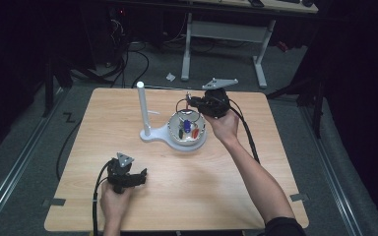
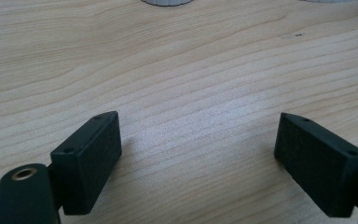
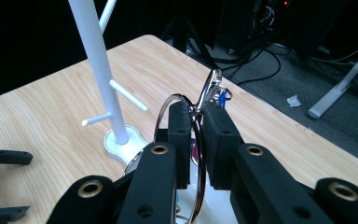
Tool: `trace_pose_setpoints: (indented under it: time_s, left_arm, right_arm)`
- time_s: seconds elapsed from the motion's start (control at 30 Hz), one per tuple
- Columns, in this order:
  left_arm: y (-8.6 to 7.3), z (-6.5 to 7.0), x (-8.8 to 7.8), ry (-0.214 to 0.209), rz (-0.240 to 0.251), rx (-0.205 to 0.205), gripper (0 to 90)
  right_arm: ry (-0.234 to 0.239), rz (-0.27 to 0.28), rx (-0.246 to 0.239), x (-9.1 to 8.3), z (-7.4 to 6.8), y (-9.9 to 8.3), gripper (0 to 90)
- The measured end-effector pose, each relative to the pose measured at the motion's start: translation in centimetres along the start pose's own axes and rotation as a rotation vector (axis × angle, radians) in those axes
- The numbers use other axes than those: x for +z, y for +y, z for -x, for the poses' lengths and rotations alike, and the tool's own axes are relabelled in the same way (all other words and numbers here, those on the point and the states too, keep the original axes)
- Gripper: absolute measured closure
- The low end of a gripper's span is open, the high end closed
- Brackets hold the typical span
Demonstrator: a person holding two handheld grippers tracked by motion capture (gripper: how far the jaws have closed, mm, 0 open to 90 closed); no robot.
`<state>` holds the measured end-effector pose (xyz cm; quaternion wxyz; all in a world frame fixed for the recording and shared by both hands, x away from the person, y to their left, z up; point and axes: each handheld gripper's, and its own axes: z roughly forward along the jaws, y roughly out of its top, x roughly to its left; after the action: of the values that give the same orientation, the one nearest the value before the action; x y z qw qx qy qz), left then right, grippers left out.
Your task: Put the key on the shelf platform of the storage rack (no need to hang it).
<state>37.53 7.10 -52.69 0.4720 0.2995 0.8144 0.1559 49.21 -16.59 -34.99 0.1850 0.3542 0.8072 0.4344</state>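
The right gripper (image 3: 196,126) pinches a wire ring with a clip (image 3: 213,88), lifted over the white bowl (image 1: 187,129) mid-counter. The pegged white stand (image 3: 95,60) rises just beside it, toward the far-left corner. The left gripper (image 2: 198,154) rests spread and empty near the counter's (image 1: 216,187) front-left edge.

It looked like a lab or workshop. A wooden table (image 1: 128,206) stood on grey carpet (image 1: 19,132) in a dark room, with cables (image 1: 138,54) trailing across the floor, a white-legged desk (image 1: 226,29) behind, and metal floor rails (image 1: 10,167) alongside.
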Motion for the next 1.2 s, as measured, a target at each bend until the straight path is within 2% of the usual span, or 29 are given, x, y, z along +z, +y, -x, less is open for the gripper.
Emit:
trace_pose_setpoints:
  time_s: [0.2, 0.53, 0.7, 0.73, 1.2]
  left_arm:
    - [0.0, 0.0, 0.0, -0.001, 0.000, 0.001, 15.1]
    - [0.0, 0.0, 0.0, 0.000, 0.000, 0.000, 15.2]
    - [0.0, 0.0, 0.0, -0.003, 0.003, 0.007, 15.1]
    - [0.0, -0.1, 0.0, -0.008, 0.003, 0.022, 15.1]
    - [0.0, -0.1, 0.0, -0.007, 0.003, 0.016, 15.1]
  right_arm:
    - [-0.002, 0.000, 0.017, -0.2, 0.0, -0.6, 82.5]
    - [-0.011, -0.004, 0.019, -0.3, 0.0, -1.7, 82.5]
    - [-0.015, -0.008, 0.032, -0.3, 0.2, -2.2, 82.5]
    - [-0.017, -0.011, 0.035, -0.4, 0.3, -2.4, 82.5]
    - [-0.020, -0.032, 0.060, 0.1, 0.5, -3.4, 82.5]
